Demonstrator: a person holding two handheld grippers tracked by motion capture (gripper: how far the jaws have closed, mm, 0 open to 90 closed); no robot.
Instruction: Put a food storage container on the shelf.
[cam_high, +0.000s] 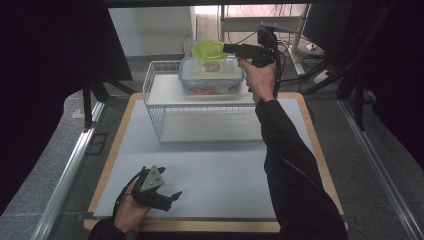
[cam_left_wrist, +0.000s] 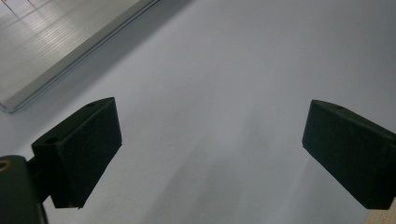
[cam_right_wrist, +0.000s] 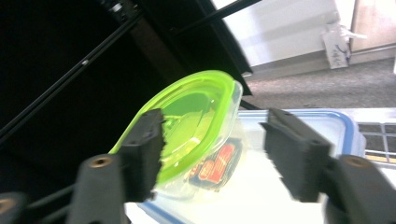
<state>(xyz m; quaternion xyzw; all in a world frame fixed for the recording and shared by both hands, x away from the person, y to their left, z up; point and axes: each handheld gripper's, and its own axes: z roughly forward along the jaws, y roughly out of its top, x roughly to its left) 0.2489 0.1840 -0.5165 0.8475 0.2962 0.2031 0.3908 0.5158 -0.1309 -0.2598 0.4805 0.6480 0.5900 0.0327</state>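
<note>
One lime-lidded clear tub (cam_right_wrist: 196, 135) atop blue-rimmed box (cam_high: 211, 75); both grippers' jaws spread.

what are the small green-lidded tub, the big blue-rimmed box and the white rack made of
Small green-lidded tub: likely clear glossy plastic; its label shows through. Big blue-rimmed box: also see-through plastic, red contents visible. White wire rack: thin coated metal grid, probably, with flat matte shelves.

A black sleeve (cam_high: 295, 165) is worn; each hand-held gripper (cam_high: 159, 192) is black, one topped by a grey three-cornered plate (cam_high: 151, 179).
</note>
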